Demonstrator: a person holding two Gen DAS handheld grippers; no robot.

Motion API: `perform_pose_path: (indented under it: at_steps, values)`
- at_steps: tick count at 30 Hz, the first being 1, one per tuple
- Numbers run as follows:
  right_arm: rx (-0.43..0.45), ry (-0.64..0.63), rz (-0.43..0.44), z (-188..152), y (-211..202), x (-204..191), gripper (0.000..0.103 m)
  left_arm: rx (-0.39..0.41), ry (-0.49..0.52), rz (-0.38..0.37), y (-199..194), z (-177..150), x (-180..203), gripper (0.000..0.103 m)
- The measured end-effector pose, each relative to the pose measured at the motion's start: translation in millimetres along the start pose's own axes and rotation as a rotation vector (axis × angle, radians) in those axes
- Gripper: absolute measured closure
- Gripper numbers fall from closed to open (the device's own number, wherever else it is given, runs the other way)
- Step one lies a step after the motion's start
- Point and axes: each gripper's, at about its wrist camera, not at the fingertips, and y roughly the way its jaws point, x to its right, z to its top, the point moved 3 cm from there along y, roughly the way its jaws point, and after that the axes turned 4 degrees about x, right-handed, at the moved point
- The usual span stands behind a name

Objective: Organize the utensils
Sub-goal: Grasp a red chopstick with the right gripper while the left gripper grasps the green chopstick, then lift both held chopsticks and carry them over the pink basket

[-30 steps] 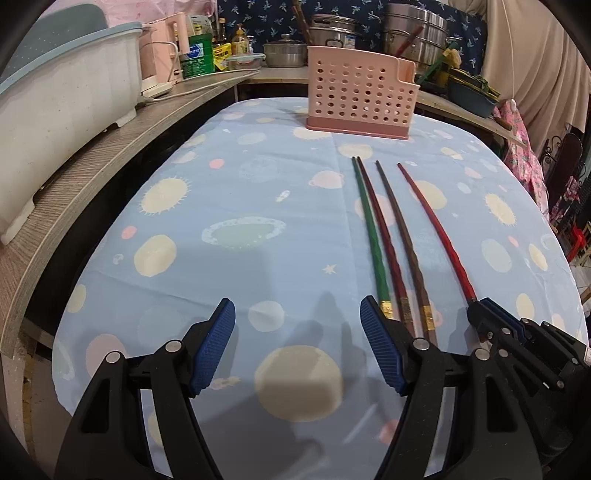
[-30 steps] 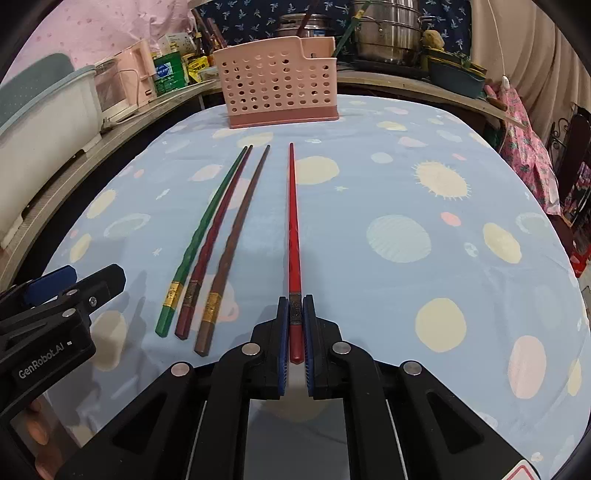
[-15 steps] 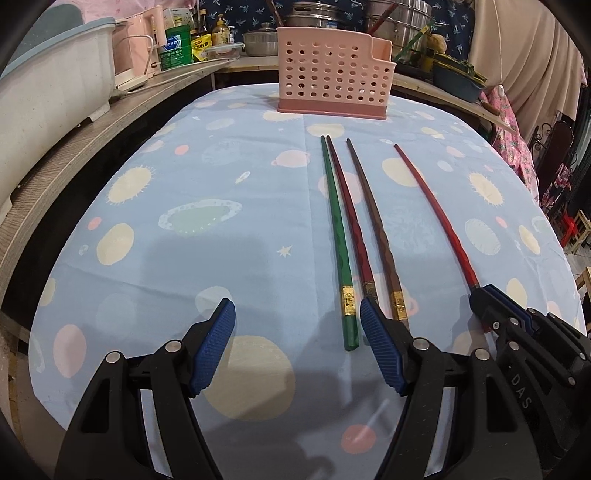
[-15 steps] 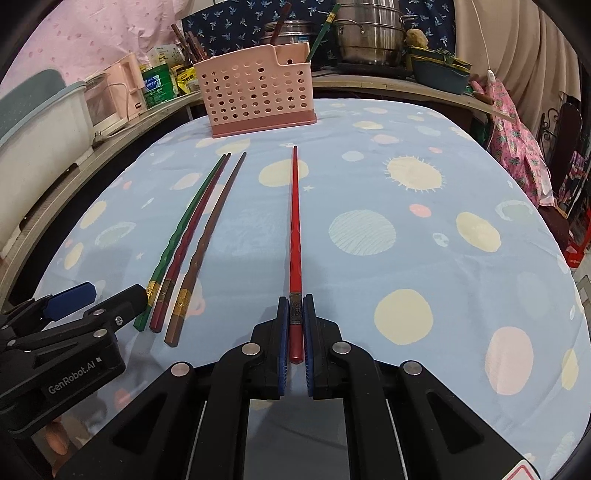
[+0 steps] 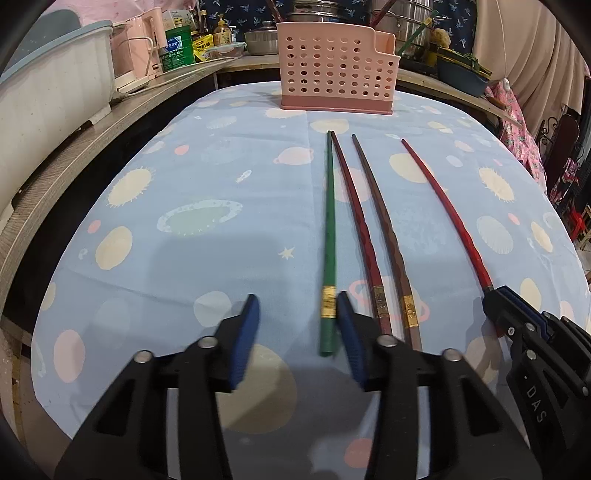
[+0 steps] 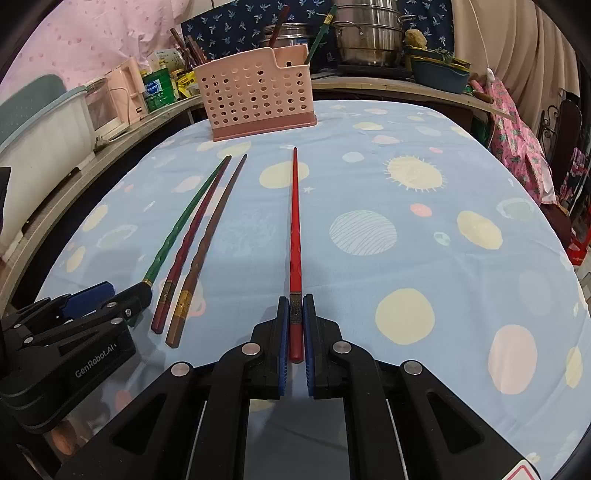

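Illumination is even, bright indoor light casting soft shadows on the tablecloth (image 5: 229, 266) beneath the left gripper (image 5: 295, 336), whose fingers and the green chopstick (image 5: 330, 236) show motion blur, while fisheye distortion curves both frames toward dark vignetted corners.

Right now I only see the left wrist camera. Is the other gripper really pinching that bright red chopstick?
Observer: Yes. In the right wrist view, the right gripper is shut on the bright red chopstick, with its pads at the dark band.
Operator: Does any of it stick out the back?
Observer: Yes, its thick end pokes out behind the pads, toward the camera.
Operator: Is the basket empty?
Observer: It seems not. A brown stick and a green stick seem to stand in the low-walled end of the pink basket.
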Motion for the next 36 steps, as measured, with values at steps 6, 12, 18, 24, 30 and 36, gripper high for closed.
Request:
perform_pose_path:
  at_steps: [6,12,18,24,30,36]
  values:
    - [0.001,0.001,0.001,0,0,0,0.096,-0.013,-0.014,-0.006,1,2,-7,0.093]
    - [0.000,0.002,0.001,0,0,0,0.096,-0.028,-0.022,-0.011,0,3,-9,0.096]
    - [-0.009,0.012,0.010,1,-3,0,0.096,-0.035,-0.033,-0.015,-5,2,-16,0.096]
    - [0.016,0.048,0.040,9,-21,3,0.096,-0.006,-0.050,-0.023,-22,8,-27,0.096]
    - [0.073,0.075,0.064,26,-48,6,0.096,0.048,-0.083,-0.044,-49,24,-41,0.096]
    - [0.163,0.093,0.086,55,-82,8,0.096,0.117,-0.116,-0.072,-82,48,-55,0.096]
